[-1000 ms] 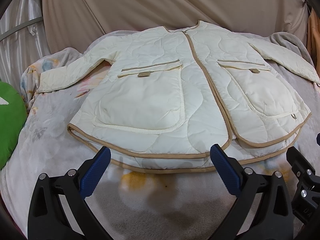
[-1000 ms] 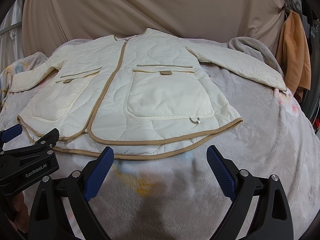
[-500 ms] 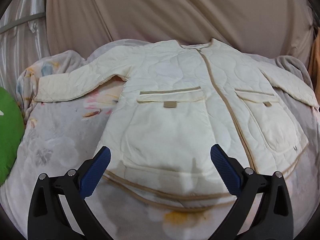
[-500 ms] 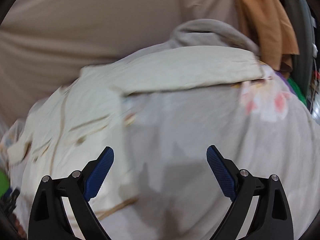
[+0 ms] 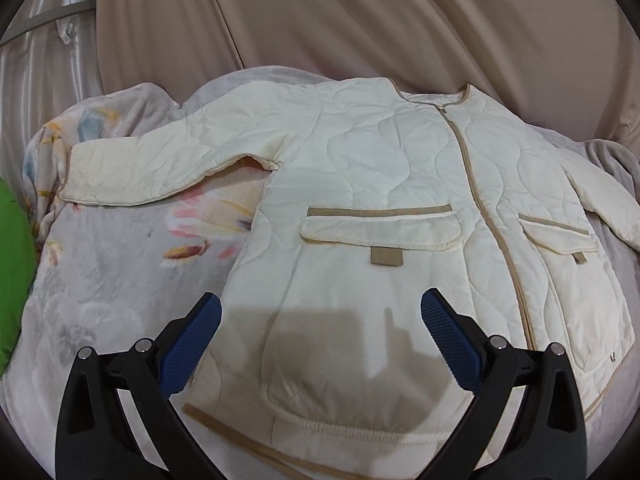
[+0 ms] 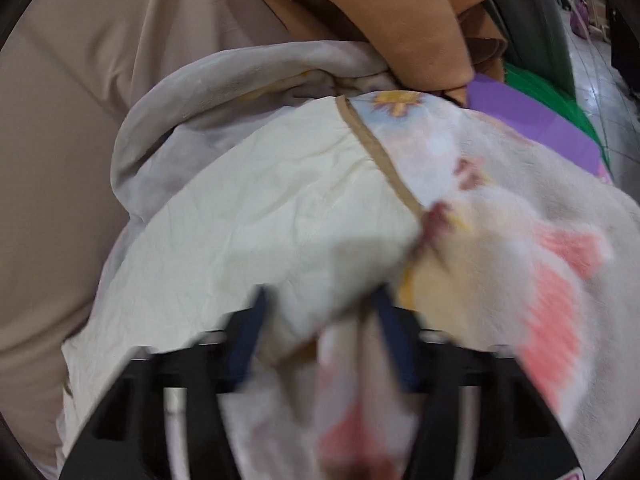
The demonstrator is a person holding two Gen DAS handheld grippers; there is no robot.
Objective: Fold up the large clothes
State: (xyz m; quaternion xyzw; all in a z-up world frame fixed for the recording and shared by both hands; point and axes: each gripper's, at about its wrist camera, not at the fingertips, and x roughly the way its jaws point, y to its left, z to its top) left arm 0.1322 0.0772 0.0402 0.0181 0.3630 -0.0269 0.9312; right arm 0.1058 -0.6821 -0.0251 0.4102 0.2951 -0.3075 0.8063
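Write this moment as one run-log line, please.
left gripper: open, over jacket | right gripper: jaws closing around sleeve cuff | blanket: under jacket

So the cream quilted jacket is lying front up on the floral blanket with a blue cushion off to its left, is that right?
Not quite: the cushion at the left edge is green, not blue, as the left wrist view shows. The rest holds: the cream quilted jacket lies front up on the floral blanket.
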